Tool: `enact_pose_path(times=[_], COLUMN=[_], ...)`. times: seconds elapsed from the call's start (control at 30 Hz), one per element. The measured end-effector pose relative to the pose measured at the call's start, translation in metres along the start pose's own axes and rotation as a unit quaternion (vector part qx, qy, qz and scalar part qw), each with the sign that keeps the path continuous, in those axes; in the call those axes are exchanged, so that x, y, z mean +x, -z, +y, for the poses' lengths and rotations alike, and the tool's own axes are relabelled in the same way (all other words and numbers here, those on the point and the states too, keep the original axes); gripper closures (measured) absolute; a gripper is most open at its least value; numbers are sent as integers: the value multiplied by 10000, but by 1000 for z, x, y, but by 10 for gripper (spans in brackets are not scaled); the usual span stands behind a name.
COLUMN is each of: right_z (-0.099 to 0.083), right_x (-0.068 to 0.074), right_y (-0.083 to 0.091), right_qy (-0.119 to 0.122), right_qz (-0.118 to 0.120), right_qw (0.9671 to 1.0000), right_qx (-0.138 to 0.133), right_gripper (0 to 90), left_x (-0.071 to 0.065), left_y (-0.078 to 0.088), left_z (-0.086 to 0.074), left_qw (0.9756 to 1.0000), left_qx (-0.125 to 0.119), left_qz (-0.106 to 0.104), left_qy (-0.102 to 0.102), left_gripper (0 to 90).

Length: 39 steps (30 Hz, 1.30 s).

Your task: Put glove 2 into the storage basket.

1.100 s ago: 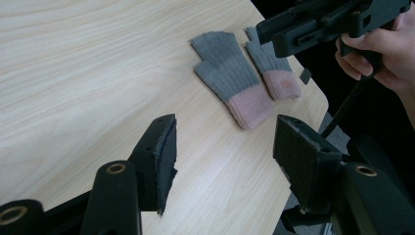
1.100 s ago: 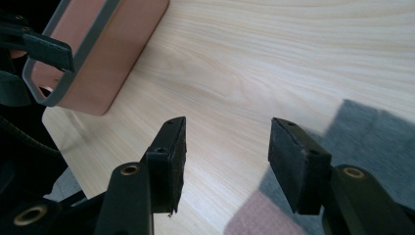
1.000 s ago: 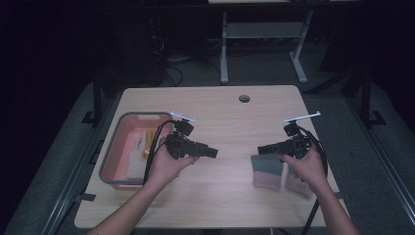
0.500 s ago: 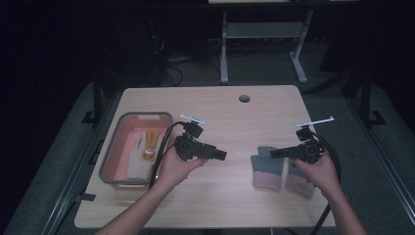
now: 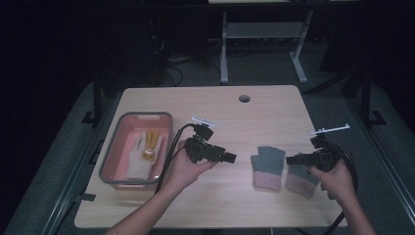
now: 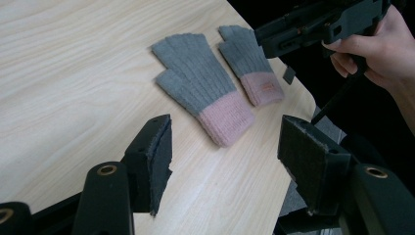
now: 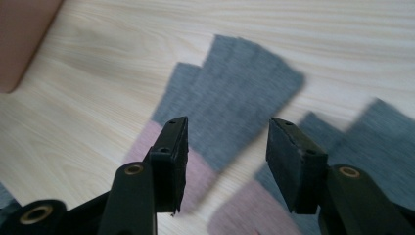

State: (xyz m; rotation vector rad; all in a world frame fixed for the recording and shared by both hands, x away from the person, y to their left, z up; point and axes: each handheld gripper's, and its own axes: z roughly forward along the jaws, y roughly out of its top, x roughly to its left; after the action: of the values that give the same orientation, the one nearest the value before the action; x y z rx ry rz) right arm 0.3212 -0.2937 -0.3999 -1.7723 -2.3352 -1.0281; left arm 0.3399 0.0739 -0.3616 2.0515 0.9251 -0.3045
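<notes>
From above, two grey knitted fingerless gloves with pink cuffs [image 5: 268,166] lie near the pale wooden surface's [image 5: 230,112] right edge, bare wood between them and my left tool [image 5: 230,157]. Its view shows jaws parted, just opening, empty. My right tool [image 7: 225,152], just closing somewhat, hovers empty, gapped, over them.

The high view is dim, its surroundings almost black. Both gripper views are brighter. Beyond the right gripper's jaws, the gloves [image 7: 235,93] blur.
</notes>
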Motion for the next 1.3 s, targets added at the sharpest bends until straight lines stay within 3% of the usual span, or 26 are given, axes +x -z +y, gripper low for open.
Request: enact_pose_path(times=[0.57,0.73,1.07,1.3], right_z=[-22,-27,-34,-35], right_x=[-22,-27,-26,-23], right_y=[0,-5,-17,-21], right_qy=[-133,-166,40,167], right_qz=[-735,-839,-1251,-1428], right_qw=[9968,9956,9899,9873], right_qx=[300,382,672,682], right_gripper=[516,517,531,564], left_x=[-8,-10,-12,-12], left_y=[-20,-26,-38,-41], left_z=[1,0,-1,-2], left_qw=[9999,9998,9996,9994], left_qx=[65,98,189,218], left_qz=[-132,-174,-220,-235], left_qy=[-73,-75,-72,-104], left_gripper=[370,369,368,368])
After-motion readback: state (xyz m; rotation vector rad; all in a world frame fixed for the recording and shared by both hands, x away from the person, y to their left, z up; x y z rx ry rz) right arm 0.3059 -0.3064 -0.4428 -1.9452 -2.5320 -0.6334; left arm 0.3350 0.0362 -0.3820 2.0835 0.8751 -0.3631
